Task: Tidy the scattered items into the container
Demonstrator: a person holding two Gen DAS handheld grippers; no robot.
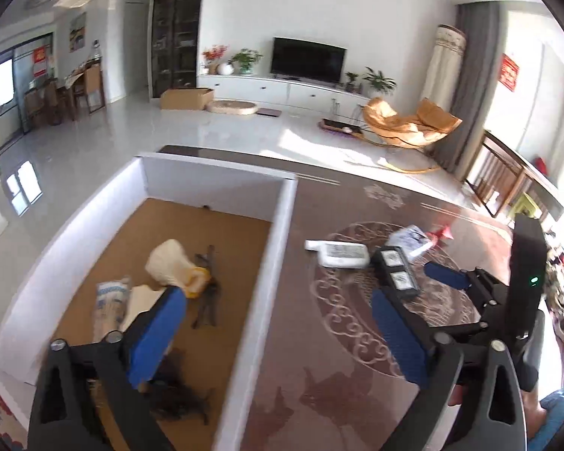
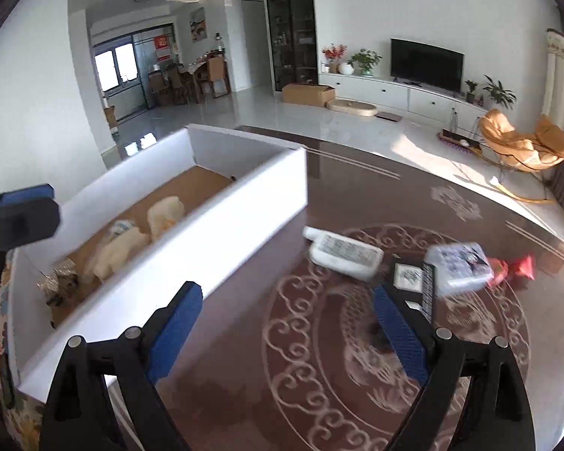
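A white-walled box [image 1: 282, 248] with a brown floor stands on the dark patterned table [image 1: 319, 394]; it also shows in the right wrist view [image 2: 222, 225]. Inside lie a cream plush item [image 1: 169, 263], a wrapped packet [image 1: 111, 300] and dark tangled items [image 1: 206, 300]. On the table lie a white bottle [image 2: 344, 255], a black box [image 2: 410, 282], a white tissue pack [image 2: 460, 267] and a red wrapper [image 2: 515, 267]. My left gripper [image 1: 278, 308] is open over the box's right wall. My right gripper [image 2: 285, 312] is open and empty above the table, left of the black box.
The table's far edge [image 2: 357, 146] borders a white tiled floor. An orange rocking chair [image 2: 522, 143], a TV unit [image 2: 425, 60] and a cardboard carton [image 2: 308, 94] stand far behind. A wooden chair [image 1: 507, 173] stands at the table's right.
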